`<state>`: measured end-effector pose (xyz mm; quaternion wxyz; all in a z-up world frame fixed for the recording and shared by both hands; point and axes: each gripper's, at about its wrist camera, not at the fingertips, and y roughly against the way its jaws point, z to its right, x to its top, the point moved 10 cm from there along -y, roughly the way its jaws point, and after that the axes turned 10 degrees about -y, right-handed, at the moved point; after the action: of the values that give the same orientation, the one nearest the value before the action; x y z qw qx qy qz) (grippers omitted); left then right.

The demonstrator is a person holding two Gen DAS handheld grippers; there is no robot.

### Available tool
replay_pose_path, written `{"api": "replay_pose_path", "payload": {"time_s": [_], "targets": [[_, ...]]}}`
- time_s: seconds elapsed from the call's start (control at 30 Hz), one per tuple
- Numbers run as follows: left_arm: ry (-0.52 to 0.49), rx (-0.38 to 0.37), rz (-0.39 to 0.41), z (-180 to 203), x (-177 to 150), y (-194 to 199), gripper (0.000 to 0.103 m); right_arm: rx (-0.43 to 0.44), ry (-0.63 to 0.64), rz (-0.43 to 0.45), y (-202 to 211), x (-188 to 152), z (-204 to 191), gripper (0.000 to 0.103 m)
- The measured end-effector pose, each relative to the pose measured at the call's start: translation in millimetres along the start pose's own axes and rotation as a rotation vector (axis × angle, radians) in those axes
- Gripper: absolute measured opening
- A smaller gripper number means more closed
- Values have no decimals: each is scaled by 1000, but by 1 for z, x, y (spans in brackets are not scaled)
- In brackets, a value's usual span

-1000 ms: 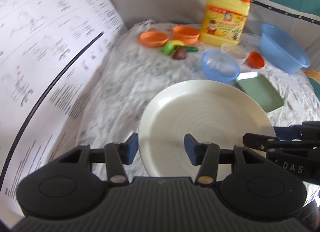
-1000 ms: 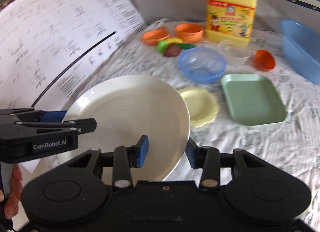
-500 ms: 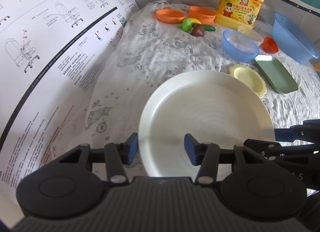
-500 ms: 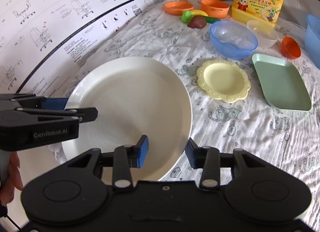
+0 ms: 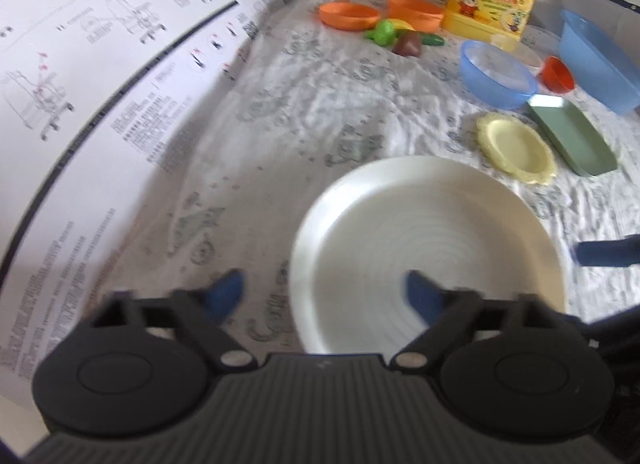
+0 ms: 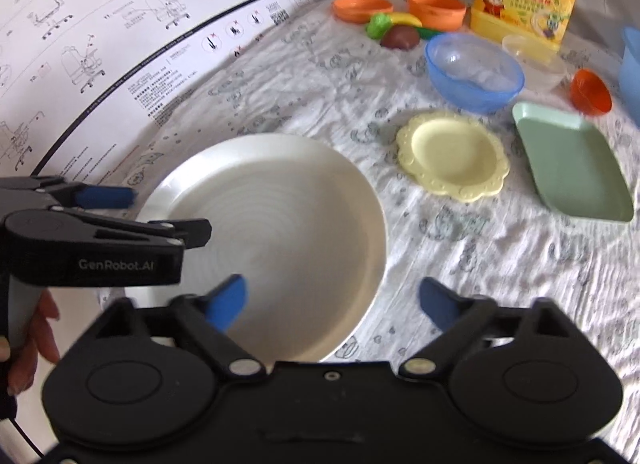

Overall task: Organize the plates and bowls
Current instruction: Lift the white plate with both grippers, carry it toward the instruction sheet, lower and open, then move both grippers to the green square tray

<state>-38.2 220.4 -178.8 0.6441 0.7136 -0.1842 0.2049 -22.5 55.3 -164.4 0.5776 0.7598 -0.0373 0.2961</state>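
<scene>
The big white plate (image 6: pixel 280 232) lay flat on the tabletop (image 6: pixel 480 264). The left claw (image 5: pixel 324 296) and the right claw (image 6: pixel 334 300) had just been opening; both stood wide, holding nothing.

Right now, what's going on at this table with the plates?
A person holding a gripper in each hand has just set down the white plate on the patterned cloth. The left gripper and right gripper each straddle an edge of the plate, and the jaws of both have just been opening, so nothing grips it now. The yellow plate, green tray and blue bowl sit untouched beyond it.
</scene>
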Motion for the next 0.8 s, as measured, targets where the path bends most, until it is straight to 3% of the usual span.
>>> {"api": "replay_pose_path", "payload": {"time_s": [0.3,0.8], "targets": [[87,-10,11,-11,10,-1,103,10,-93,-10,4,1,23,103],[36,-49,64,37,57,5,103,-15,-221,32,24,2,71,103]]}}
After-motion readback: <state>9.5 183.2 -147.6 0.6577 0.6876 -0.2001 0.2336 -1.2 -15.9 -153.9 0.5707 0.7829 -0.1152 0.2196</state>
